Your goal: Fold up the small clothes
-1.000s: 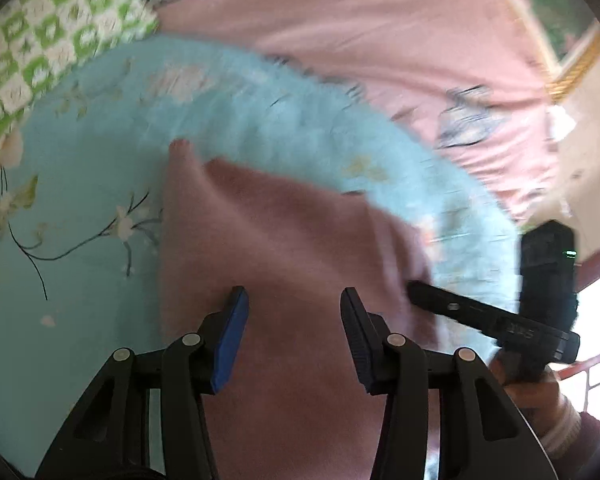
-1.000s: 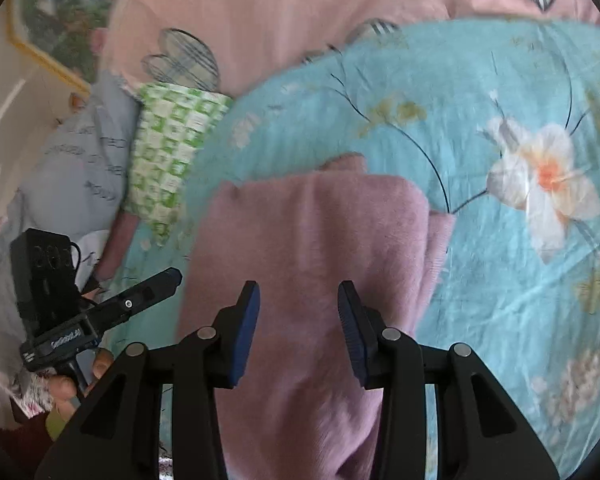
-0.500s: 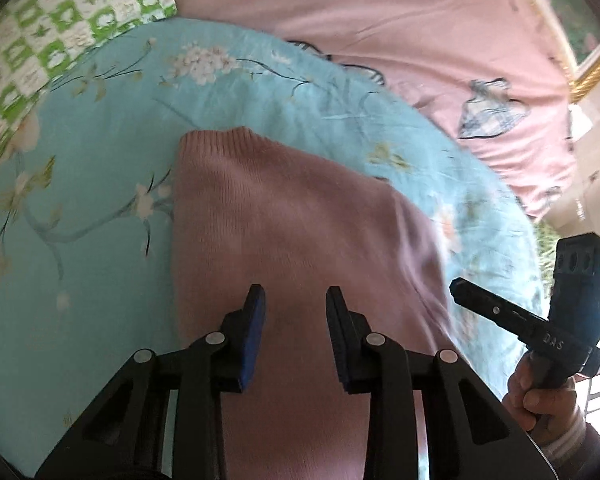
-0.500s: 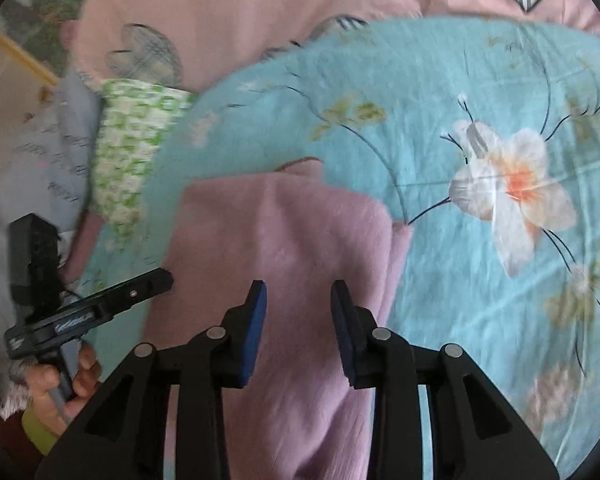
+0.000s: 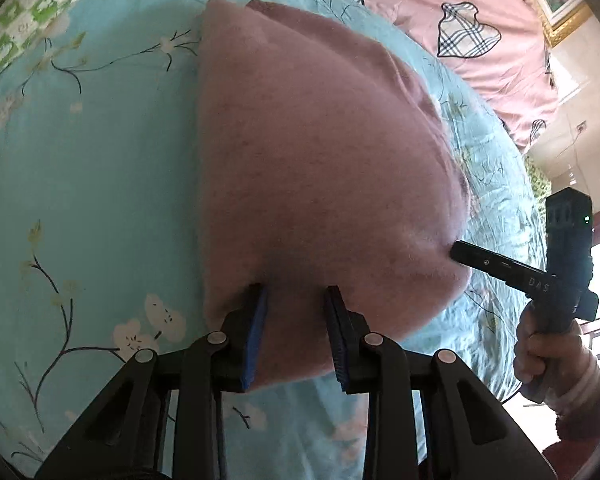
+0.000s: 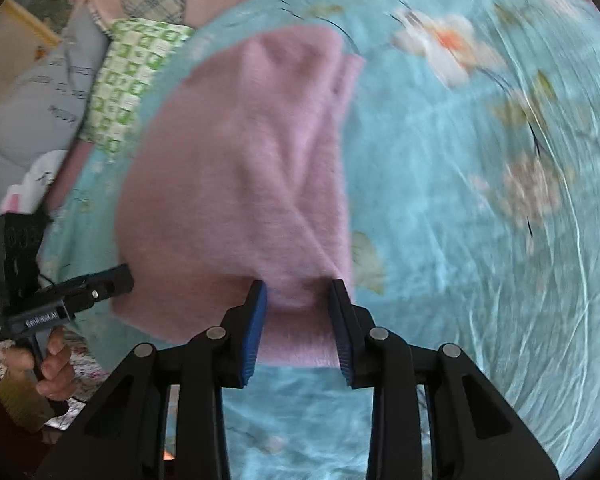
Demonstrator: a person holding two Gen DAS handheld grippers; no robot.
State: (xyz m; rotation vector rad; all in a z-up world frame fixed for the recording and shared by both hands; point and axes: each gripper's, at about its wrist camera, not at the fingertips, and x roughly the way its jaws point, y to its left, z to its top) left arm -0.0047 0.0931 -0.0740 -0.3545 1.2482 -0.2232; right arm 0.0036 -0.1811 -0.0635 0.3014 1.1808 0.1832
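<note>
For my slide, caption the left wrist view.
Left gripper fingers pinch the pink knit garment's near edge on a blue floral sheet.

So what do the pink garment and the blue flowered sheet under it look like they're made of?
Pink garment: looks like a soft knit, probably wool or acrylic; matte, with a fuzzy nap along its edges and thick, rounded folds.
Blue flowered sheet: looks like thin woven cotton or a blend; smooth, with a printed floral pattern, fine creases and a slight sheen in the right wrist view. The fibre itself cannot be told.
</note>
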